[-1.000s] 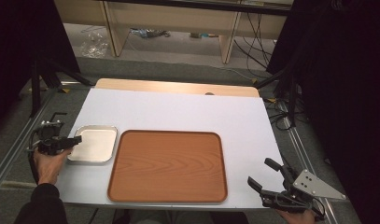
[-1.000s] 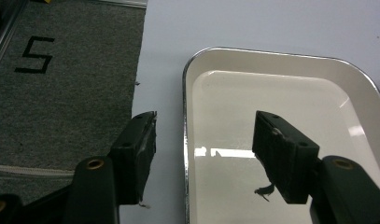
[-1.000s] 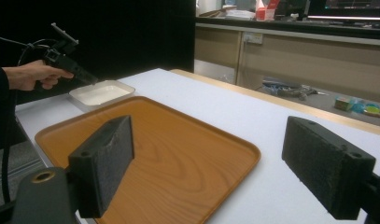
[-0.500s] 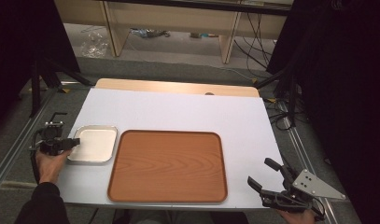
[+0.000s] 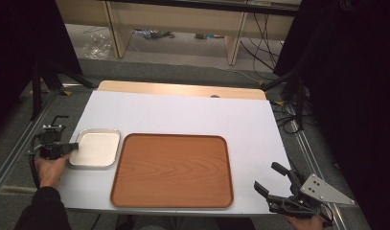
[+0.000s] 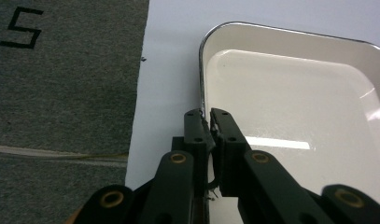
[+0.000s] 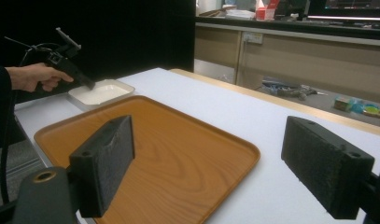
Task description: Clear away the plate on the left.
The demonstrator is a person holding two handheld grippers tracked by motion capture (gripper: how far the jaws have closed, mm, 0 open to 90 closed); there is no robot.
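Left gripper (image 5: 74,145): at the left rim of the white tray, just left of the wooden tray; its jaws have just been closing and now pinch that rim between the pads, as the left gripper view (image 6: 210,122) shows.
Left hand (image 5: 50,168): wrapped around the gripper's handle, just off the table's left edge, well left of the wooden tray.
White tray (image 5: 105,158): shallow, with a metal edge; flat on the white table top, just beside the wooden tray's left side, not touching it as far as one can tell.
Wooden tray (image 5: 173,170): large and rectangular, bare, lying flat near the front edge of the table (image 5: 183,112).
Right gripper (image 5: 270,177): near the table's front right corner, right of the wooden tray; jaws wide apart, nothing between them.
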